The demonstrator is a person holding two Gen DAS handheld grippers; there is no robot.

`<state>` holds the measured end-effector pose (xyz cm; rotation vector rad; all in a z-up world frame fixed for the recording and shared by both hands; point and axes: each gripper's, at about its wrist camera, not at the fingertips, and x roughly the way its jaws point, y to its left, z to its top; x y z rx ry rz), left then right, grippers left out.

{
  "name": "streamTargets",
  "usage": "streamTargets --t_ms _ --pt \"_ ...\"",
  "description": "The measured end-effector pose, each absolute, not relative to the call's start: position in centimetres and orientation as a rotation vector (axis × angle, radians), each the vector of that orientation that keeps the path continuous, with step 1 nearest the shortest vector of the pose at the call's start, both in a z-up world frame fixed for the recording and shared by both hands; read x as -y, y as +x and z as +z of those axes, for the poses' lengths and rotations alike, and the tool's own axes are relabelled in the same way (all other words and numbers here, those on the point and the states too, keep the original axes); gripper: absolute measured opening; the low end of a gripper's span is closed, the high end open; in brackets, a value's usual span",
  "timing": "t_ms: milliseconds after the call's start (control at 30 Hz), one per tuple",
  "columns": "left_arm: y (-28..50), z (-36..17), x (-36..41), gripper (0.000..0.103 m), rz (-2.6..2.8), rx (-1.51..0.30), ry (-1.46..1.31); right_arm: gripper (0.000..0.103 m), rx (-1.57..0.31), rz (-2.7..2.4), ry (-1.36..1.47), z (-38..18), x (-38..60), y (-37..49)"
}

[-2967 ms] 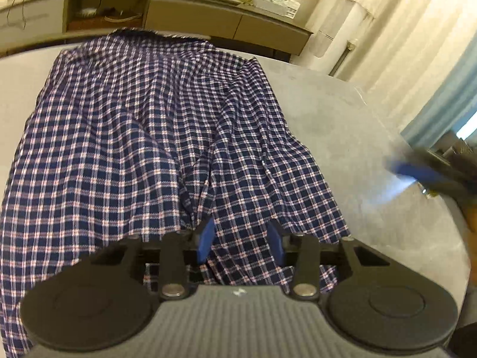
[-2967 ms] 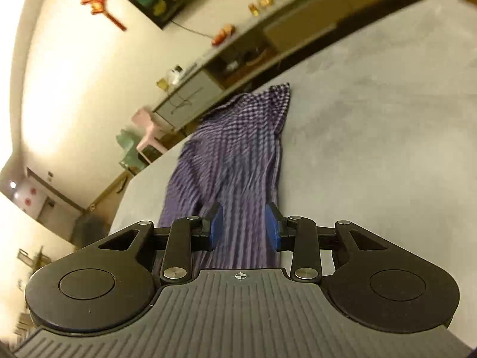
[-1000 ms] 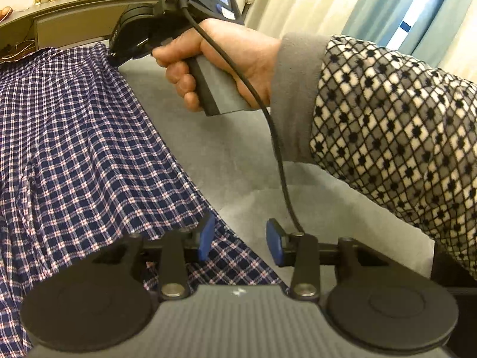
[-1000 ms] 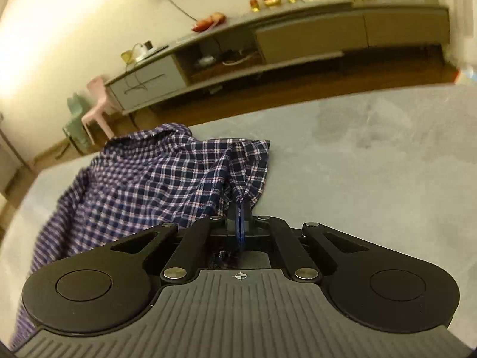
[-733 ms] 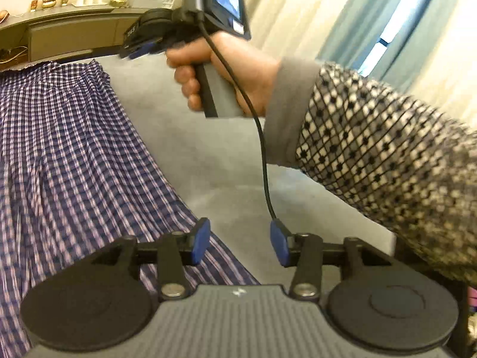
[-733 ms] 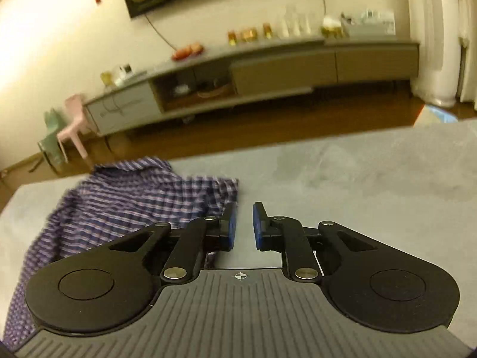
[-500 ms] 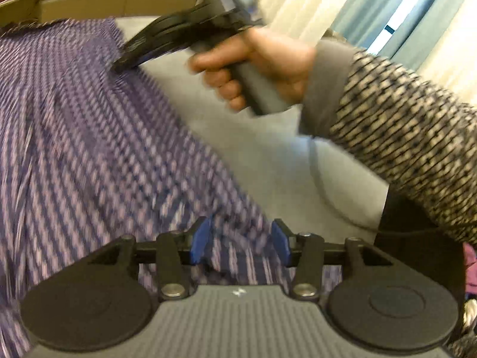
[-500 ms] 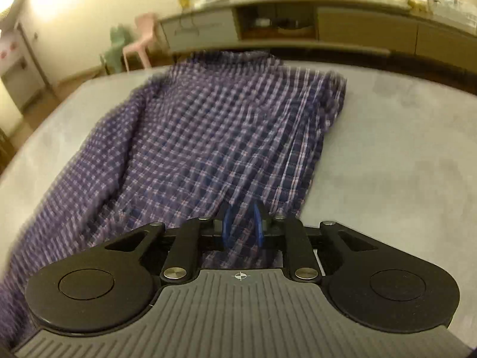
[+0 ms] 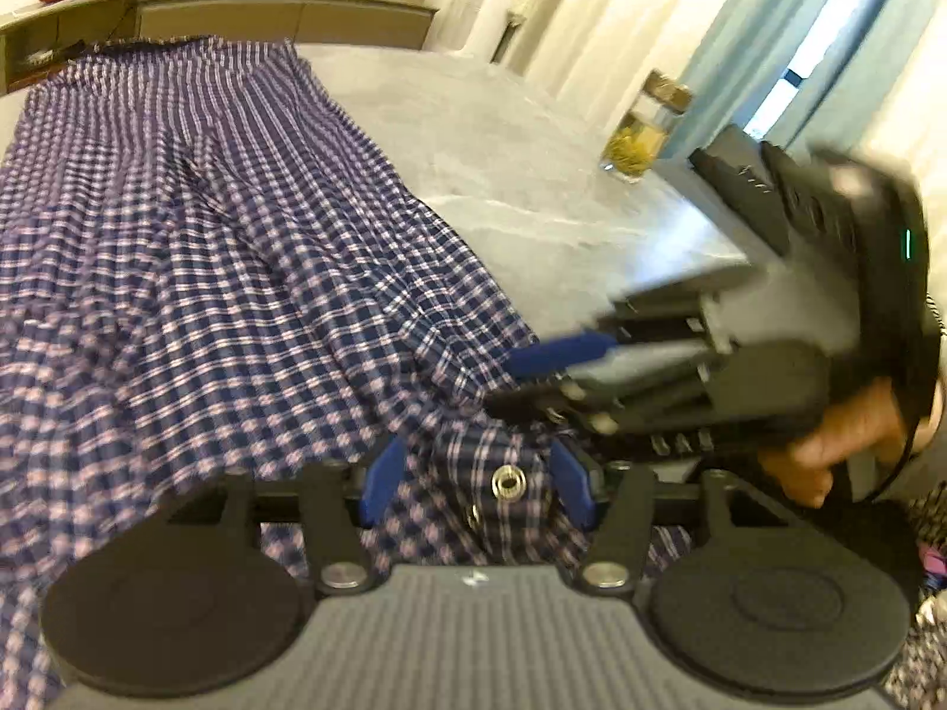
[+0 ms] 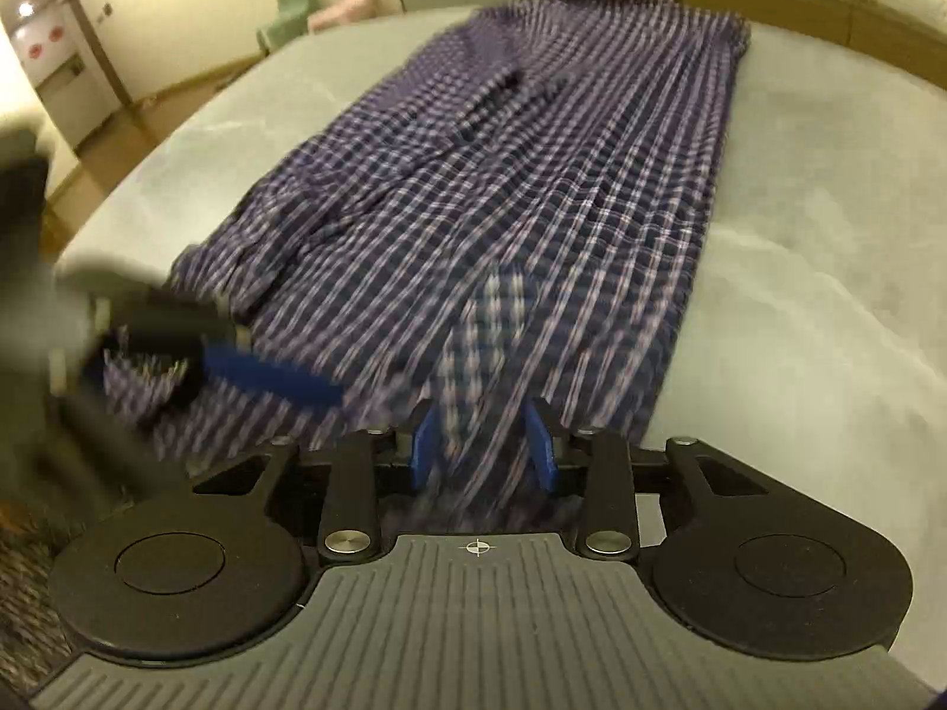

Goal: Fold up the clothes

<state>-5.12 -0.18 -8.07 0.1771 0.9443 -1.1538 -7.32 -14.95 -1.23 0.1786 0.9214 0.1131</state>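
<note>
My left gripper [image 9: 476, 482] is opening over the near hem of the checked shirt [image 9: 195, 272], which lies stretched out along the grey table [image 9: 509, 136]; cloth sits between the fingers, unpinched. My right gripper [image 10: 484, 444] is opening too, loose fabric between its blue fingers.

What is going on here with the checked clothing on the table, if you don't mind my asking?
A person is folding a blue checked garment that lies lengthwise on a grey table. Both tools are at its near end: the left hand-held gripper has fabric with a metal snap between its opening jaws, and the right hand-held gripper is also opening over the cloth. Neither clamps it. A glass jar stands beyond, to one side.
</note>
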Motion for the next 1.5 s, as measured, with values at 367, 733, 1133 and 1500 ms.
streamTargets --t_ms 367,733,1133,1500 --pt "-1.0 -5.7 -19.7 0.065 -0.753 -1.014 -0.183 0.059 -0.848 -0.042 0.681 -0.7 17.8 -20.2" --pt "-3.9 -8.5 -18.8 0.062 -0.76 -1.164 -0.139 0.056 -1.022 -0.034 0.858 -4.6 17.2 -18.2" --pt "0.4 -4.1 -17.7 0.007 -0.978 -1.181 -0.375 0.0 -0.916 0.153 0.829 0.7 17.3 -16.3" --pt "22.0 -5.5 -10.8 0.016 -0.615 -1.101 -0.66 0.015 -0.631 0.043 0.879 4.2 29.3 4.5"
